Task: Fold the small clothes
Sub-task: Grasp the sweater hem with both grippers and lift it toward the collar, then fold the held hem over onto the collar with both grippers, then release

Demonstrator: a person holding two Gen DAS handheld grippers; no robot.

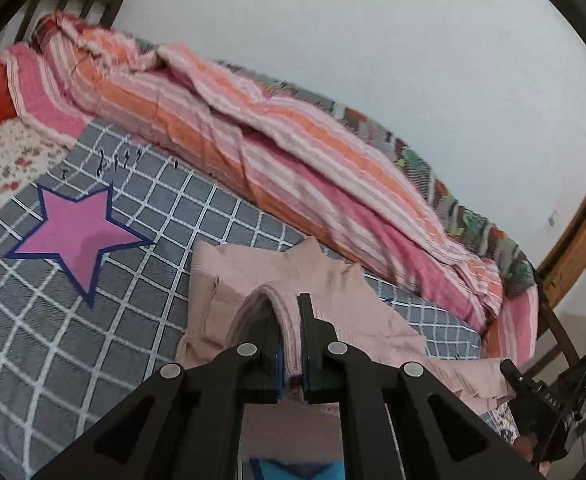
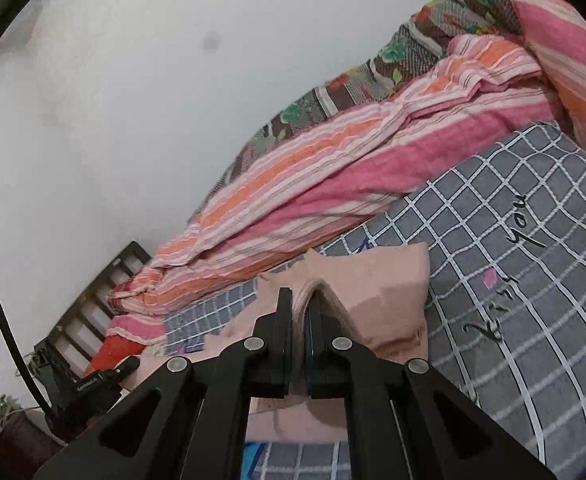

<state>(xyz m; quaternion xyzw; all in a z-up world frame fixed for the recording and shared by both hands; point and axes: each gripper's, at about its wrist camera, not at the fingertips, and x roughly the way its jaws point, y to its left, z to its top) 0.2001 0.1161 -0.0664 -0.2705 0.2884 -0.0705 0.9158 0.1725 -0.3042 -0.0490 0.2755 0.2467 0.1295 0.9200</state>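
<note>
A pale pink small garment hangs lifted over the grey checked bedsheet. My left gripper is shut on a folded edge of it, and the cloth bulges up between the black fingers. In the right wrist view the same pink garment drapes forward and to the right. There my right gripper is shut on another folded edge. The right gripper's body shows at the lower right of the left wrist view, the left gripper's body at the lower left of the right wrist view.
A pink and orange striped quilt lies bunched along the wall side of the bed, over a patterned blanket. A pink star marks the sheet. A dark wooden bed frame and a wooden door stand at the ends.
</note>
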